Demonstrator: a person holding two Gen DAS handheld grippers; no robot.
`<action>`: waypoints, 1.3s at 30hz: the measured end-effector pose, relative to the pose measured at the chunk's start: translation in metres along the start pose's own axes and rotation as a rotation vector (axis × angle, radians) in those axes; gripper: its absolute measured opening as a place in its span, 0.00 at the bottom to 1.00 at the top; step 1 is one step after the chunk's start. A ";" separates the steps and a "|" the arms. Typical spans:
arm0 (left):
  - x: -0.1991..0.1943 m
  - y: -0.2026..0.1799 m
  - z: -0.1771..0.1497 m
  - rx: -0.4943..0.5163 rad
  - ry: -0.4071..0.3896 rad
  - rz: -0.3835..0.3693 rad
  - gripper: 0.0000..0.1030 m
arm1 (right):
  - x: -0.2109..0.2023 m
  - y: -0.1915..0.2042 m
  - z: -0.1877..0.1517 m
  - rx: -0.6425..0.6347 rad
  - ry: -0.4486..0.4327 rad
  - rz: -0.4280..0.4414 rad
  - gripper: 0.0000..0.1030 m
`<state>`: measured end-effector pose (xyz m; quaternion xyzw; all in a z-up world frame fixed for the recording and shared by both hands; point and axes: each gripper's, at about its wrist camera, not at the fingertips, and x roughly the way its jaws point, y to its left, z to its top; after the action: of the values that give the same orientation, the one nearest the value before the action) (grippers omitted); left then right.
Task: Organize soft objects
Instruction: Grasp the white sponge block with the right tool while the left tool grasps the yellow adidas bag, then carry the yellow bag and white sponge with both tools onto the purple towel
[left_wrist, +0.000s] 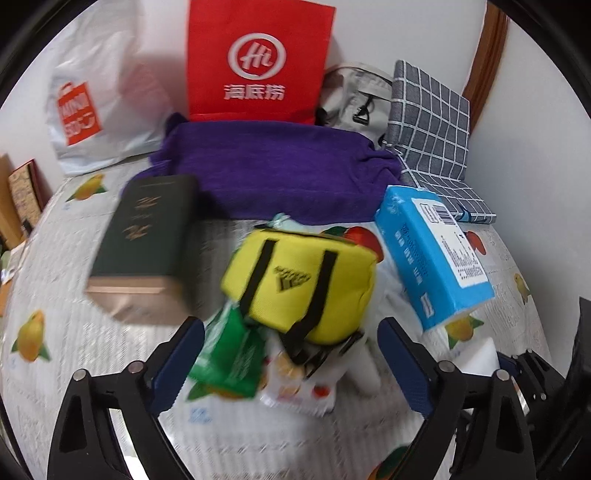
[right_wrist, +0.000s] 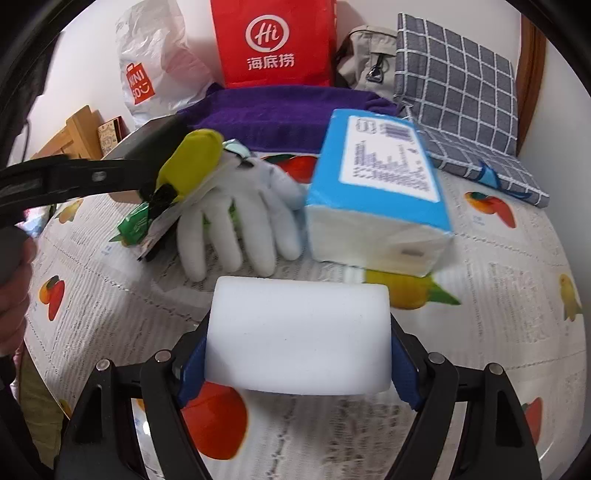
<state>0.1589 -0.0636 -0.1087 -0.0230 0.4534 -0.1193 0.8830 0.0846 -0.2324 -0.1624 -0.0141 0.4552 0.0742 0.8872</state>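
A table under a fruit-printed cloth (right_wrist: 498, 295) carries the whole clutter. At its far edge a red paper bag (left_wrist: 258, 62) stands against the wall, with a folded purple towel (left_wrist: 273, 173) lying in front of it and a grey checked cushion (right_wrist: 454, 88) to the right. Nearer, a blue tissue pack (right_wrist: 376, 192) rests tilted on the cloth, and a dark green book (left_wrist: 147, 240) lies to the left of a small yellow bag (left_wrist: 306, 284). A white glove (right_wrist: 236, 225) lies flat between the yellow bag and the tissue pack, fingers pointing toward the camera.

The white sponge block (right_wrist: 299, 336) sits between the blue pads of the right gripper (right_wrist: 299, 354), which press its two ends: it is clamped. The left gripper (left_wrist: 291, 362) has its jaws wide apart with nothing gripped; the yellow bag, a green packet (left_wrist: 229, 362) and a snack packet (left_wrist: 295, 391) lie just beyond and between its fingertips.
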 end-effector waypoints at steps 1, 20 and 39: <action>0.005 -0.003 0.002 0.006 0.000 -0.008 0.88 | 0.001 -0.003 0.000 0.000 0.005 -0.007 0.78; -0.007 -0.010 0.012 0.039 -0.057 -0.074 0.14 | 0.004 -0.026 -0.004 0.055 0.034 -0.040 0.78; -0.099 0.003 0.016 0.041 -0.160 -0.047 0.13 | -0.067 -0.014 0.031 0.090 -0.110 -0.050 0.78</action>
<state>0.1171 -0.0391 -0.0205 -0.0252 0.3781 -0.1469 0.9137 0.0734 -0.2514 -0.0910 0.0188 0.4082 0.0321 0.9121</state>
